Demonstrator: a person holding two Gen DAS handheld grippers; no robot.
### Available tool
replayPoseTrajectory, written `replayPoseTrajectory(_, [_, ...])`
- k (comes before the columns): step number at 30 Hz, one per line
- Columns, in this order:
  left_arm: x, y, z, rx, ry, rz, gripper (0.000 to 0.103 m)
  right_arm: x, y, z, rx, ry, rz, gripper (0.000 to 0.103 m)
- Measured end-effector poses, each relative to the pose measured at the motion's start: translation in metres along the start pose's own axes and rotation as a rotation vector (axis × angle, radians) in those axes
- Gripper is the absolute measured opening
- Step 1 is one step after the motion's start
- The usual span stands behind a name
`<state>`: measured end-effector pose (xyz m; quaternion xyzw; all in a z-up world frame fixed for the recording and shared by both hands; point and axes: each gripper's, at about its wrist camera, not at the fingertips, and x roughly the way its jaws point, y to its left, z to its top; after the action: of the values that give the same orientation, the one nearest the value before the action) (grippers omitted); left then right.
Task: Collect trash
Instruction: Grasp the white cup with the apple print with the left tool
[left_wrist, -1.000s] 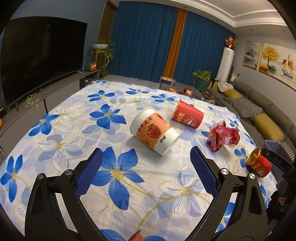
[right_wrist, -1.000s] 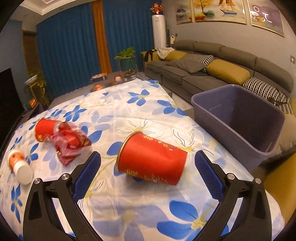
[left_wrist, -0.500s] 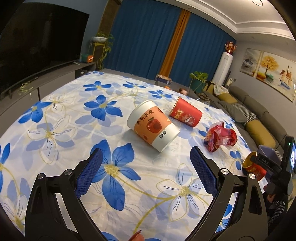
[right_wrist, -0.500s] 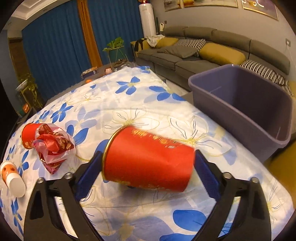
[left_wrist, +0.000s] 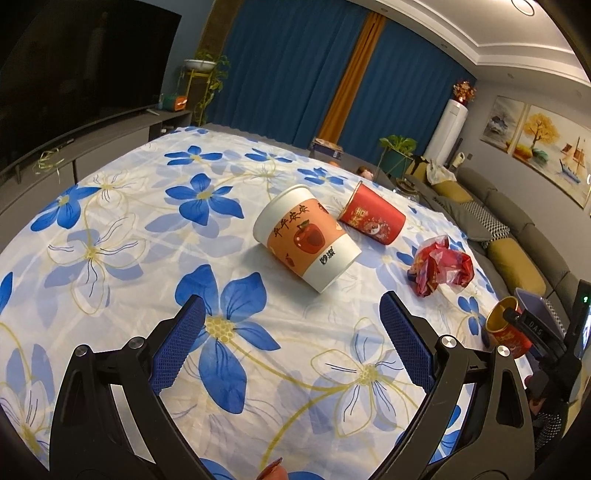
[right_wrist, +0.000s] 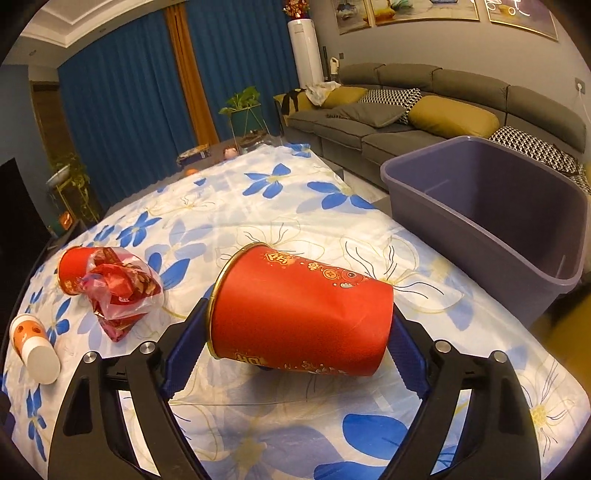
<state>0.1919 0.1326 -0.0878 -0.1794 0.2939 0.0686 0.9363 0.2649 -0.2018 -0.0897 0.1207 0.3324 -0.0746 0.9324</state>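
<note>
My right gripper (right_wrist: 295, 339) is shut on a red paper cup (right_wrist: 303, 314) that lies sideways, its rim at the left pad; the cup (left_wrist: 508, 332) also shows at the right edge in the left wrist view. My left gripper (left_wrist: 291, 339) is open and empty above the flowered tablecloth (left_wrist: 110, 236). Ahead of it lie an orange-and-white cup (left_wrist: 304, 238), a second red cup (left_wrist: 373, 218) and a crumpled red wrapper (left_wrist: 441, 267). In the right wrist view the wrapper (right_wrist: 118, 291), red cup (right_wrist: 72, 269) and orange-and-white cup (right_wrist: 35, 347) lie at the left.
A grey-purple plastic bin (right_wrist: 491, 206) stands open off the table's right edge. A grey sofa (right_wrist: 424, 110) with cushions lies behind it. A TV (left_wrist: 74, 74) on a low cabinet runs along the table's left side. Blue curtains hang at the back.
My right gripper moved forward around the near red cup and closed on its ends. My left gripper moved a little closer to the orange-and-white cup and stayed open.
</note>
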Motion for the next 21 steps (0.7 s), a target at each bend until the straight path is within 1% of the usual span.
replayPoseTrajectory(8, [-0.003,-0.015,0.001,0.045,0.014,0.021,0.094,-0.015,0.003,0.001,-0.035,-0.074,0.012,0.085])
replayPoseTrajectory(14, [-0.006,-0.025,0.01,0.053,0.015,0.032,0.094,-0.022,0.004,0.001,-0.057,-0.11,0.02,0.085])
replayPoseTrajectory(18, [-0.001,-0.032,0.016,0.052,0.019,0.044,0.094,-0.028,0.002,0.002,-0.06,-0.133,0.022,0.085])
replayPoseTrajectory(21, [0.01,-0.037,0.023,0.04,0.03,0.054,0.094,-0.029,-0.002,0.003,-0.044,-0.133,0.034,0.085])
